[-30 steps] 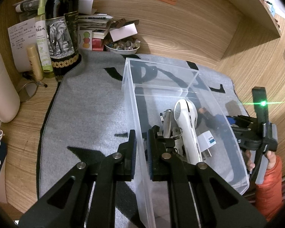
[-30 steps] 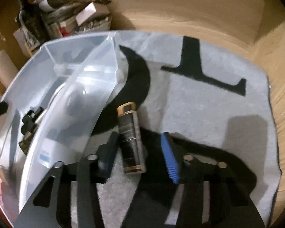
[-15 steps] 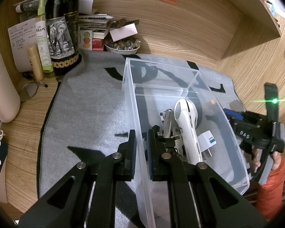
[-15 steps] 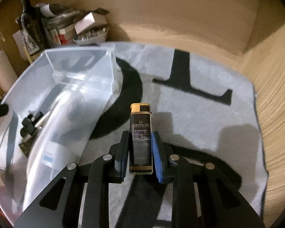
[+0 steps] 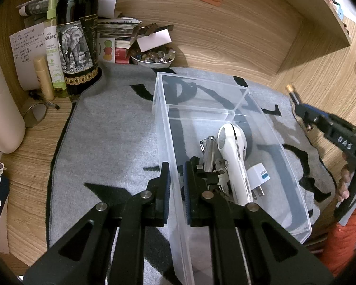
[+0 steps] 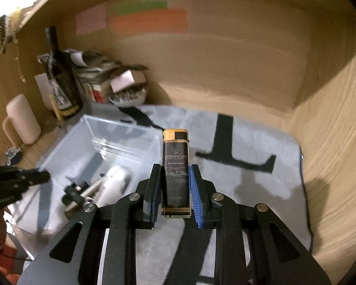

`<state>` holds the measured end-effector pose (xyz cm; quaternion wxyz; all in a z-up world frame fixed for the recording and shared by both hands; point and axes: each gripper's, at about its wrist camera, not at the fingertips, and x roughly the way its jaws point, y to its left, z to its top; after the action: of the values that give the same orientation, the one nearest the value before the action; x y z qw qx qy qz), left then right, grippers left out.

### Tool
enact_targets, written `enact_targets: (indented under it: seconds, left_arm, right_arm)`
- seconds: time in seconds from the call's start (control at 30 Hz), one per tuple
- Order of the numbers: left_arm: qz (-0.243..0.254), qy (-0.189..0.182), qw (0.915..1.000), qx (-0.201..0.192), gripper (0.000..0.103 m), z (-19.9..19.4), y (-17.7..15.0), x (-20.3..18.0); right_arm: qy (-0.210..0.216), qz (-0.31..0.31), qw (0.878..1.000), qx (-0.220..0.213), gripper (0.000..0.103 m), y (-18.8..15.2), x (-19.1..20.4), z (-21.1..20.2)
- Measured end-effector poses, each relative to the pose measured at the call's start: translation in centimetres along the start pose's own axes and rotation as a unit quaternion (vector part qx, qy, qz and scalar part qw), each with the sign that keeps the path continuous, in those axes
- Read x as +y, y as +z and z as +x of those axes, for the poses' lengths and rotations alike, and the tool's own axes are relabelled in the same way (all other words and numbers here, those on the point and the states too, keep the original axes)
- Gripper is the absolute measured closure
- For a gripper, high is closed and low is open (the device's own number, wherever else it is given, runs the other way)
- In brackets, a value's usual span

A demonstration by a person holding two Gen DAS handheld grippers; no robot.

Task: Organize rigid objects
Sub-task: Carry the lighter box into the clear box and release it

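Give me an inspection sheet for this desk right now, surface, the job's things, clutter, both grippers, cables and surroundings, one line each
Surface: grey mat with black markings, over a wooden desk.
Job's things: clear bin holds a white handheld device, a white plug adapter, keys and a metal tool; black and gold lighter is held above the mat.
Clutter: elephant-label bottle, green spray bottle, bowl of small stones, stacked papers, at the far left of the desk.
Grippers: left gripper clamps the bin's left wall; right gripper is shut on the lighter.
Cables: nothing seen.
Surroundings: wooden back wall with paper notes; shelf above.
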<state>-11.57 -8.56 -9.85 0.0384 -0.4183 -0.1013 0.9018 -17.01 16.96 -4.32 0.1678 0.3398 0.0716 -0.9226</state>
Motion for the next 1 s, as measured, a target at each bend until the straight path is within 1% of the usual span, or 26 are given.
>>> enact_targets:
  seconds: [0.17,0.33,0.6,0.8,0.9,1.0]
  left_arm:
    - [0.0,0.0,1.0,0.0,0.094,0.0,0.0,0.1]
    - [0.0,0.0,1.0,0.0,0.094,0.0,0.0,0.0]
    - [-0.001,0.0,1.0,0.0,0.094,0.0,0.0,0.0]
    - [-0.001,-0.001,1.0,0.0,0.094,0.0,-0.1,-0.1]
    - [-0.002,-0.002,1.0,-0.001,0.094,-0.1,-0.1,-0.2]
    - [-0.002,-0.002,1.0,0.0,0.094,-0.1,-0.1,-0.3]
  right_arm:
    - [0.017,-0.016,1.0,-0.019,0.081,0.8,1.8,-1.0]
    - [0.037,-0.038,0.998,-0.02,0.081,1.0,3.7,-0.8]
    - [0.061,-0.071,0.996,0.012,0.081,0.0,6.7,1.4]
    - [0.075,-0.11,0.989,0.06,0.081,-1.1,8.9,3.3]
    - [0.065,-0.124,0.988,0.071,0.081,-1.4,9.7,3.9]
    - [0.064,-0.12,0.988,0.077,0.081,-1.5,9.7,4.3]
